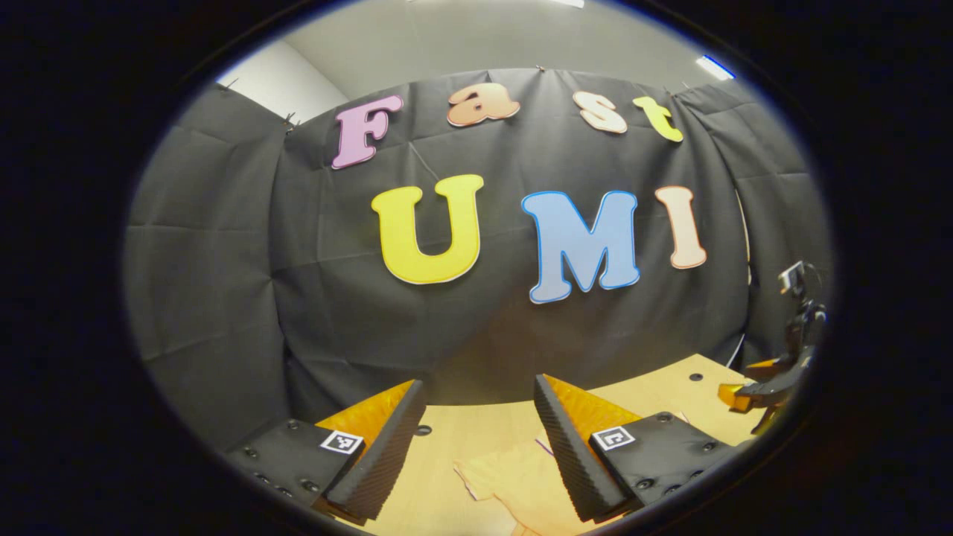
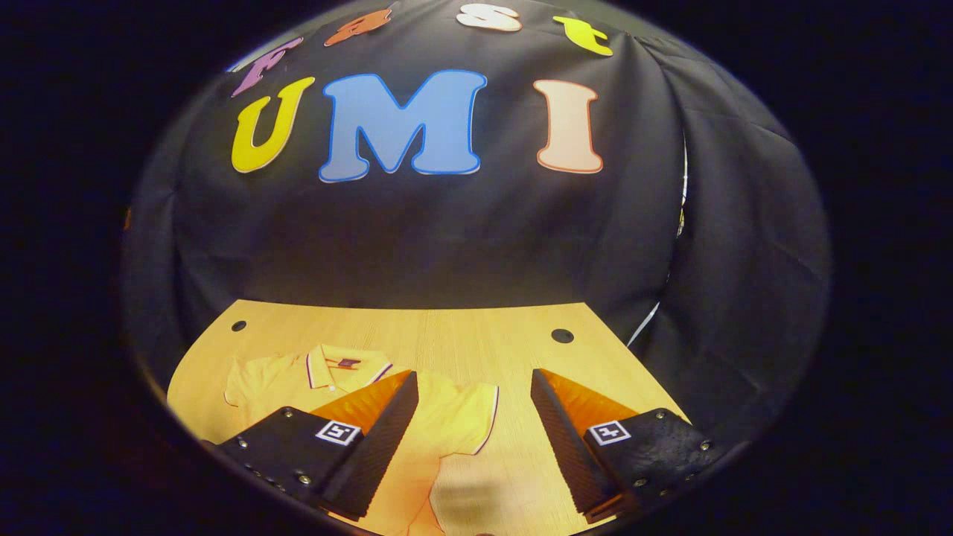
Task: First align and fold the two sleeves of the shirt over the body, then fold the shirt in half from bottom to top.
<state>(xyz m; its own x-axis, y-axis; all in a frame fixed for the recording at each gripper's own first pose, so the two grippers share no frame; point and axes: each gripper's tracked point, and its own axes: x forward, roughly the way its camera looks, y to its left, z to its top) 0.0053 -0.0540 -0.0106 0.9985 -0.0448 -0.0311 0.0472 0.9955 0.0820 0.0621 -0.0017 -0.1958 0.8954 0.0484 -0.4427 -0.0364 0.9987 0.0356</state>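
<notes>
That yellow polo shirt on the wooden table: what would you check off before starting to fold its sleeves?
1. Yellow short-sleeved polo shirt lies flat on the light wooden table, collar toward the black cloth wall: ok.
2. Sleeve nearest the right tool spread out and unfolded, ready to take: ok.
3. Right tool open, nothing between its fingers: ok.
4. Left tool open, holding nothing: ok.
5. Either tool touching the fabric yet: not ok; both appear to hover above the shirt.
6. Far sleeve lying flat: cannot tell; the right tool's finger covers part of the shirt.
</notes>
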